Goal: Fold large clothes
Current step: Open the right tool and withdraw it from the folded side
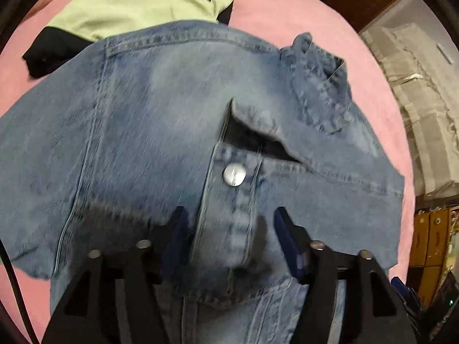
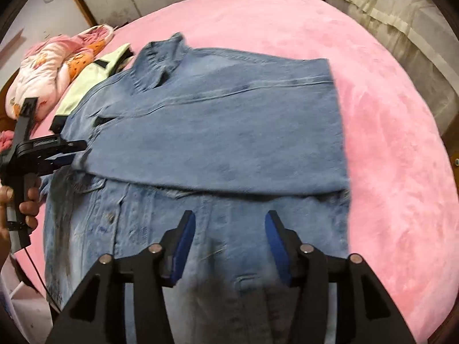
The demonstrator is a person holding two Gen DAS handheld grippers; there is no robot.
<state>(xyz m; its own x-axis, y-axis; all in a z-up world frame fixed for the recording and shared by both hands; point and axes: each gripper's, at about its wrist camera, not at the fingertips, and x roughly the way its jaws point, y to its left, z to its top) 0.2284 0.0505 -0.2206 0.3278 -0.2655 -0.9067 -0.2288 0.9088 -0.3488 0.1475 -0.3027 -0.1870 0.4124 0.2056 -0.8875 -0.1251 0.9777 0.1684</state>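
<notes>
A blue denim jacket (image 1: 143,129) (image 2: 215,132) lies on the pink bed cover (image 1: 287,8) (image 2: 387,132), with one part folded across its upper half. Its collar (image 1: 318,86) (image 2: 163,57) stands up at the far end. My left gripper (image 1: 229,226) is open just above the button placket, near a metal button (image 1: 234,174), and nothing is pinched between its fingers. In the right wrist view the left gripper (image 2: 61,154) sits at the jacket's left edge, held by a hand (image 2: 27,203). My right gripper (image 2: 229,220) is open over the jacket's lower front and holds nothing.
A pale green and black garment (image 1: 137,3) (image 2: 89,83) lies beyond the jacket, partly under it. A pink flowered quilt (image 2: 54,63) is bunched at the far left. Pale folded bedding (image 1: 424,86) and wooden furniture (image 1: 430,235) border the bed on the right.
</notes>
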